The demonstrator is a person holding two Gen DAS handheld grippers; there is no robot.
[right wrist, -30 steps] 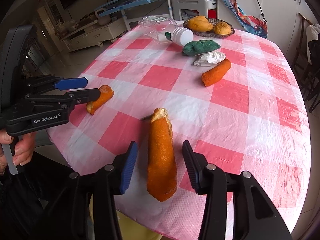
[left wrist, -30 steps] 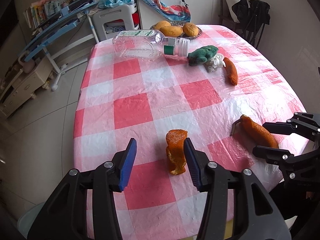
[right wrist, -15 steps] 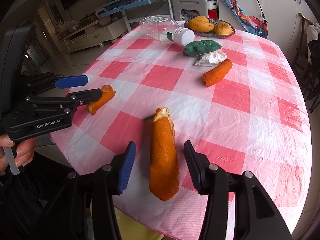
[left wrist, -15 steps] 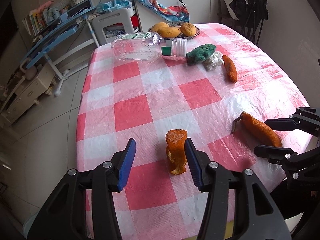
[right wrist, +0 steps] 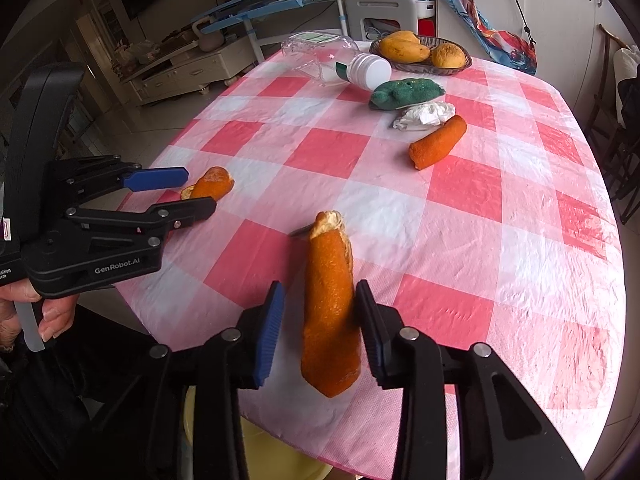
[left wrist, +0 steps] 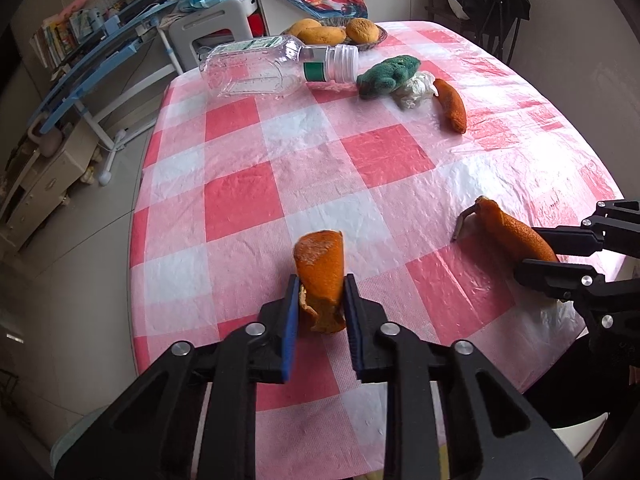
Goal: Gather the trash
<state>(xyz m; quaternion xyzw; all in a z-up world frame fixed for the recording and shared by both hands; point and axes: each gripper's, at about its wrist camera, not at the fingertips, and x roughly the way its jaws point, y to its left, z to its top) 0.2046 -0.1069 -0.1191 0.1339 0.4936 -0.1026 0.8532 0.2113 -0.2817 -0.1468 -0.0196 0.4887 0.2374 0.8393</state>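
Observation:
A short curled orange peel (left wrist: 320, 256) stands on the checked tablecloth. My left gripper (left wrist: 320, 292) is closing, and both pads touch the peel's sides. From the right wrist view this gripper (right wrist: 184, 194) is side-on at the left with that peel (right wrist: 210, 186) in it. A long orange peel (right wrist: 330, 280) lies at the near table edge inside my right gripper (right wrist: 319, 286). Its jaws are closing too: the right pad is at the peel, but a gap shows on the blue-pad side. A third peel (left wrist: 452, 106), a crumpled tissue (left wrist: 414, 88) and an empty plastic bottle (left wrist: 272, 68) lie farther back.
A green sponge (left wrist: 388, 76) lies beside the tissue, and a basket of fruit (left wrist: 340, 30) stands at the table's far end. A person's hand (right wrist: 48, 320) grips the left tool's handle. Something pale yellow (right wrist: 272, 456) shows below the near table edge. Chairs and shelves ring the table.
Both pairs of jaws have narrowed around their peels. The left pads now touch the short peel, which stands a bit more upright. Neither hand has shifted noticeably.

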